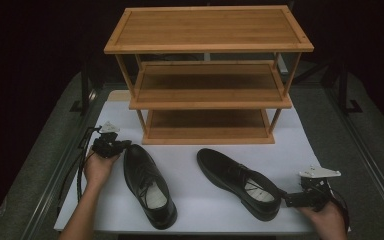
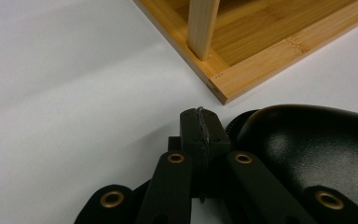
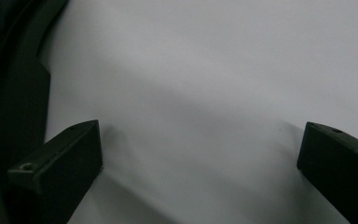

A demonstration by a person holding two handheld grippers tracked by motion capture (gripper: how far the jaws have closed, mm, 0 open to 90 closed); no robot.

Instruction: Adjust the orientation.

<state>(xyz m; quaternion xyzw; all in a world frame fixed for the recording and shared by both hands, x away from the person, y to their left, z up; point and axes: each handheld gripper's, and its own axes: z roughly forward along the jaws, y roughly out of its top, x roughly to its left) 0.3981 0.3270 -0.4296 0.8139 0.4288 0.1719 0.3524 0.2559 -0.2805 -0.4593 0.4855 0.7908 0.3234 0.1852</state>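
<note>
Right gripper [image 1: 285, 199]: jaws spread, beside right shoe [image 1: 237, 182] heel, axis toe-to-rack [image 1: 207, 75] | left gripper [image 1: 122, 146]: pinched empty by left shoe [image 1: 147, 185] toe.

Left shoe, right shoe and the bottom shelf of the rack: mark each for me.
left shoe [image 1: 149, 186], high view, on the laced upper.
right shoe [image 1: 230, 175], high view, on the laced upper.
bottom shelf [image 1: 207, 125], high view, on its bare wooden board.

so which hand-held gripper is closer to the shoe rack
Left. The left hand-held gripper sits just off the shoe rack's front left corner, beside the left shoe's toe. The right hand-held gripper is farther off, at the right shoe's heel near the table's front edge.
</note>
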